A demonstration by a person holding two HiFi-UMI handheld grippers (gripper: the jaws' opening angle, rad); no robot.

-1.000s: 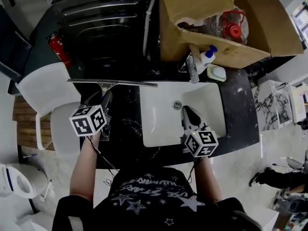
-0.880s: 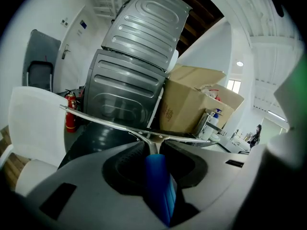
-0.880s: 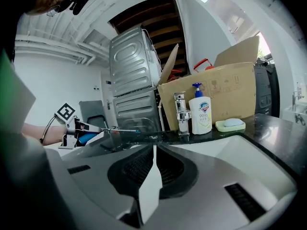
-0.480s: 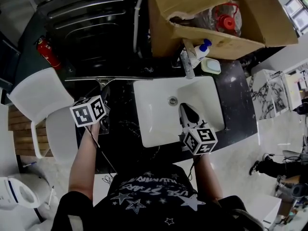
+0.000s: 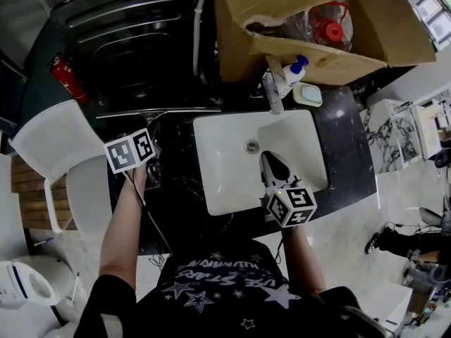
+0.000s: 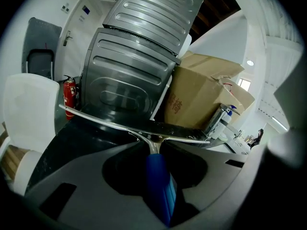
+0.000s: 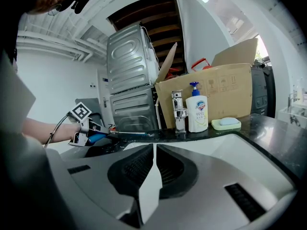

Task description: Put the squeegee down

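The squeegee (image 5: 158, 111) has a long metal blade (image 6: 139, 127) and a blue handle (image 6: 157, 183). My left gripper (image 5: 152, 141) is shut on that handle, and the blade lies crosswise over the back of the black counter (image 5: 176, 185), left of the sink. Whether the blade touches the counter I cannot tell. In the left gripper view my left gripper (image 6: 156, 150) has the handle running out between its jaws. My right gripper (image 5: 272, 160) hovers over the white sink (image 5: 232, 182), shut with nothing in it. In its own view the right gripper (image 7: 154, 150) faces the tap.
A tap (image 5: 271, 94), a soap bottle (image 5: 292, 72) and a soap dish (image 5: 308, 96) stand behind the sink. A big cardboard box (image 5: 310, 20) sits at the back right, a grey metal appliance (image 5: 134, 41) at the back left. A fire extinguisher (image 5: 67, 79) and white chair (image 5: 56, 146) are left.
My left gripper has carried the squeegee a little lower and toward the back of the counter. The right gripper has kept still over the sink.
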